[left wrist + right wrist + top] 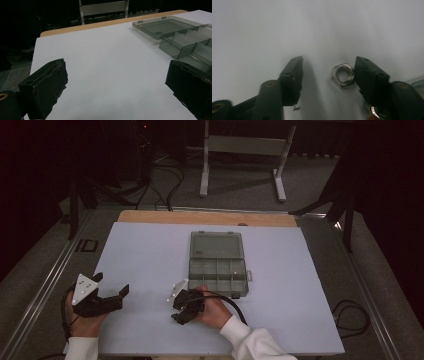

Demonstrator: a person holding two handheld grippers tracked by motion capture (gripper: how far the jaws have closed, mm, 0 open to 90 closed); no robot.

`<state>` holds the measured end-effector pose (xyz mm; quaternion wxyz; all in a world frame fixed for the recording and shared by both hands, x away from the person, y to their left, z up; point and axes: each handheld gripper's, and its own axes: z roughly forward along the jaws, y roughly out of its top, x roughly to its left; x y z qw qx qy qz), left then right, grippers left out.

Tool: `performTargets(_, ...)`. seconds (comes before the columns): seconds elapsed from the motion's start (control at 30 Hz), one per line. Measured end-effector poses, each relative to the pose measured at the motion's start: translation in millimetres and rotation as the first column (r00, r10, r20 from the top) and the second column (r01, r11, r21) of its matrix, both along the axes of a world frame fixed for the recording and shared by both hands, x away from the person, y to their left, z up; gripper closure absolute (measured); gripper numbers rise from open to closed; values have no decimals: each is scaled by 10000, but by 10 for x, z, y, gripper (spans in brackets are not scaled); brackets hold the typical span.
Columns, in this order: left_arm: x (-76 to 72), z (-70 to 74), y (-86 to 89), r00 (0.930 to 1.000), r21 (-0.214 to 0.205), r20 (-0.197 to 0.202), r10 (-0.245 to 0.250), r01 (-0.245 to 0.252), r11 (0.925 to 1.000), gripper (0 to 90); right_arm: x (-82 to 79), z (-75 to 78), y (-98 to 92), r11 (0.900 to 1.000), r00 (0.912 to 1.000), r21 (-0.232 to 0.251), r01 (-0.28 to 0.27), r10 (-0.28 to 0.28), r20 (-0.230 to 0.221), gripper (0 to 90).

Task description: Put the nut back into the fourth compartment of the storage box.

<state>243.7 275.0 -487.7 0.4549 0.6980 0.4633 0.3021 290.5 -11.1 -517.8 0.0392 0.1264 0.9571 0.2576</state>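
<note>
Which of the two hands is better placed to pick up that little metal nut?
The right one. The right gripper points down at the white mat, and the nut lies between its jaws, against one pad and clear of the other. The left gripper rests open, far to the side.

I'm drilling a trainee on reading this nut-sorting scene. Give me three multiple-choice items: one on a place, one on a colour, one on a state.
1. Where does the hex nut lie?
A. in a box compartment
B. on the white mat between the right claw's jaws
C. on the box lid

2. What colour is the mat?
A. white
B. green
C. red

3. How is the compartment box?
A. shut
B. open, lid flat
C. upside down

Answers:
1 B, the right gripper view shows the nut beside one jaw of the right claw.
2 A, seen in the high view.
3 B, the dividers are exposed.
</note>
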Motion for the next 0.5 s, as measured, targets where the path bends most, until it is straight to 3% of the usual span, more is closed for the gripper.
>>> performTargets(0.23,0,0,0,10000,6,-7,0,0,10000,38,18,11,-12,9999,9997,-39,126,-127,-208,617)
performTargets(0.5,1,-1,-1,10000,32,-12,-23,23,10000,38,38,30,-21,9992,9992,-351,192,-205,-347,676)
